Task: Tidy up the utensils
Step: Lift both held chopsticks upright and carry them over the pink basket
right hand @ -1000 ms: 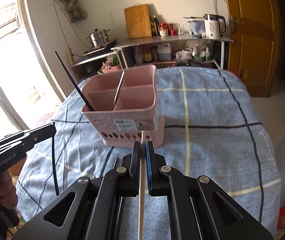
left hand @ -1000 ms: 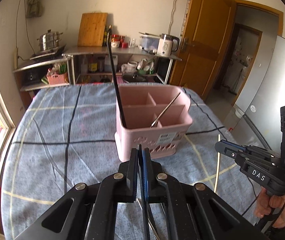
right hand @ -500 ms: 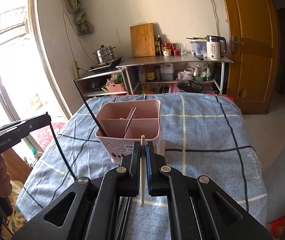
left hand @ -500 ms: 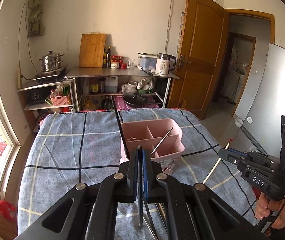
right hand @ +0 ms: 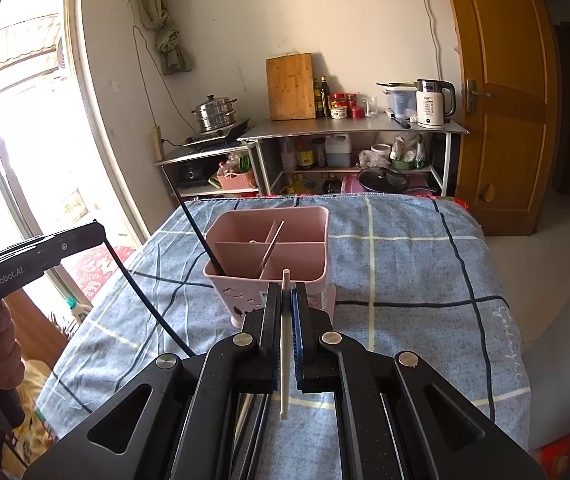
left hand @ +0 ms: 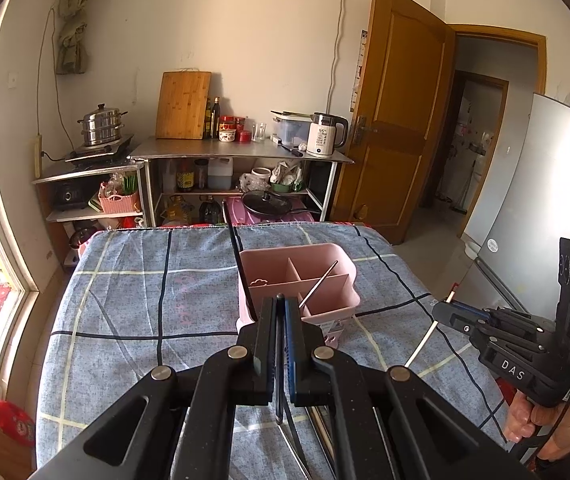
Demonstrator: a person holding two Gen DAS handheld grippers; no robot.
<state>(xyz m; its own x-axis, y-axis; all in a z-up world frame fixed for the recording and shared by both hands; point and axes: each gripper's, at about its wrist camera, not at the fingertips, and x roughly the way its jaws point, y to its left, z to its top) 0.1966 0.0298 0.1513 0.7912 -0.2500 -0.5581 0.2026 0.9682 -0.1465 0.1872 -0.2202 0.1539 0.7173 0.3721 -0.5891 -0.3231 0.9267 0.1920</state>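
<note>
A pink divided caddy (left hand: 305, 280) (right hand: 269, 252) stands on the blue checked cloth. In it a black chopstick (left hand: 241, 268) leans left and a metal chopstick (left hand: 319, 284) leans across the divider. My left gripper (left hand: 281, 304) hangs above the cloth in front of the caddy, shut on a thin black chopstick (left hand: 279, 400); the right wrist view has this left gripper (right hand: 99, 232) at its left edge. My right gripper (right hand: 285, 292) is shut on a white chopstick (right hand: 284, 360), and it appears as the right gripper (left hand: 439, 312) beside the caddy.
More utensils (left hand: 317, 432) lie on the cloth under my grippers. Beyond the table's far edge stands a metal shelf rack (left hand: 241, 154) with a kettle, jars and a cutting board. A wooden door (left hand: 397, 112) and a refrigerator (left hand: 545, 200) are at right, a window at left.
Both grippers have risen and drawn back from the caddy, each still holding its chopstick. The caddy now looks smaller and farther off.
</note>
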